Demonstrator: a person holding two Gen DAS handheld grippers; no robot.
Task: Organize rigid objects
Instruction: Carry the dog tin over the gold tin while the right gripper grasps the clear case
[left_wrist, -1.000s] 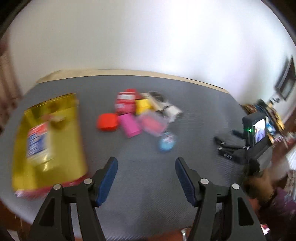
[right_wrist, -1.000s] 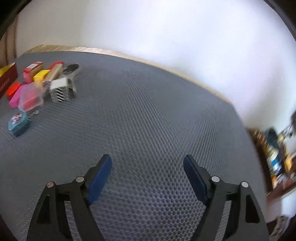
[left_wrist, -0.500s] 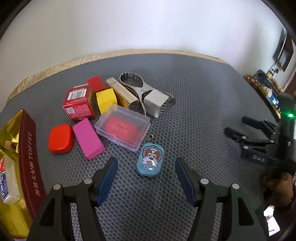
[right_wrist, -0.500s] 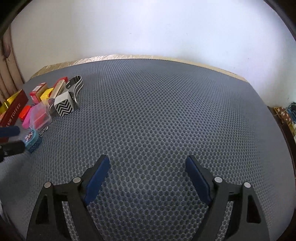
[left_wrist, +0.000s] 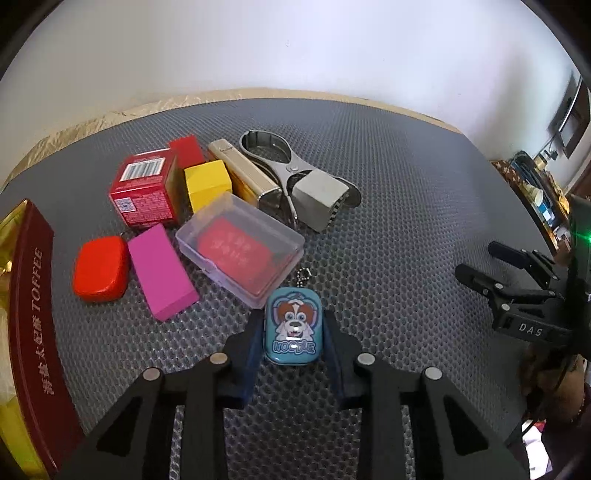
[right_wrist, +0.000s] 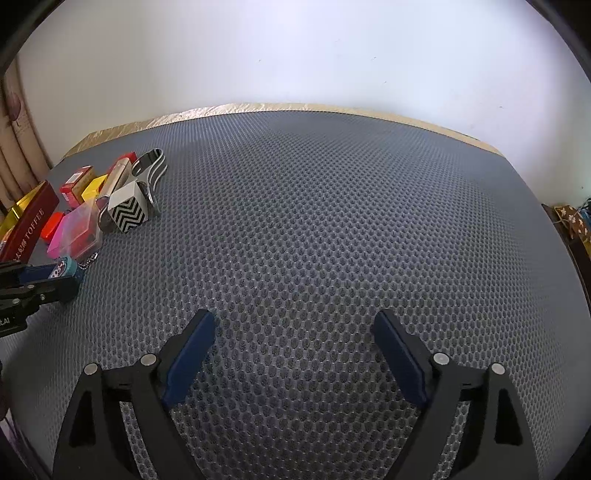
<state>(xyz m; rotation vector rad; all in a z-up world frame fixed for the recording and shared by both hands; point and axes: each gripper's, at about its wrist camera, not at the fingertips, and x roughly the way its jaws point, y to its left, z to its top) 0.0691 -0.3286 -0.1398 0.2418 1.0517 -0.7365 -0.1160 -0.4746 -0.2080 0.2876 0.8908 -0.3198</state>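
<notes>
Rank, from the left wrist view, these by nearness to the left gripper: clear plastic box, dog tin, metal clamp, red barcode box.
1. dog tin: between the fingers of the left gripper.
2. clear plastic box: just beyond the tin.
3. red barcode box (far left) and metal clamp (far, slightly right): too close to call.

A grey honeycomb-textured mat (right_wrist: 314, 221) covers the table, edged by a tan strip (right_wrist: 295, 107) against a plain white wall (right_wrist: 295, 55); beige curtain (right_wrist: 14, 147) at left.
</notes>
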